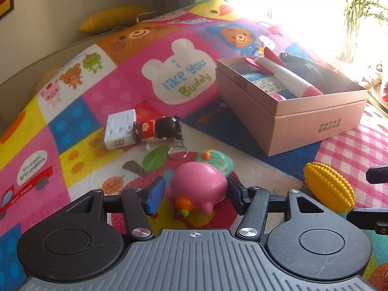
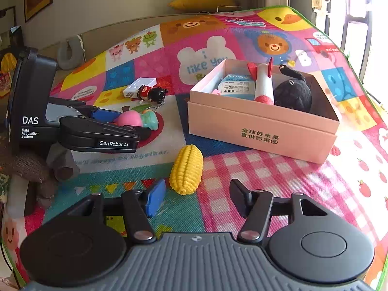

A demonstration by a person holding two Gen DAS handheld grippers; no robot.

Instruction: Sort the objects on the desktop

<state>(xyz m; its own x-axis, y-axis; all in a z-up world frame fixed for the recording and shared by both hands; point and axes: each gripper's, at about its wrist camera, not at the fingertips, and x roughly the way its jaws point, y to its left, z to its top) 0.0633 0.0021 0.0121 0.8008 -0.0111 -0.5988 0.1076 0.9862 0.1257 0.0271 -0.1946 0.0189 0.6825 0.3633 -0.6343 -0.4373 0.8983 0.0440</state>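
We cannot make out much past the box: window glare washes out the far right of the left wrist view, and the mat fades into white there. The box's contents overlap; a white-and-red tube lies across a blue packet, beside a black plush whose lower half the near wall hides.

The left gripper straddles the pink toy. Its fingers stand narrow, one pad on each flank; from this angle the right pad seems to touch, the left shows a thin gap, so we cannot tell whether the grip is closed. A teal toy sits just behind the pink one, touching it. In the right wrist view the left gripper's body covers most of both.

The right gripper holds nothing; its fingers are moderately apart, with the corn just ahead of them on the mat.

A doll keychain lies against a white adapter, well left of the box. Open mat lies between corn and box. The mat's green edge runs along the right.
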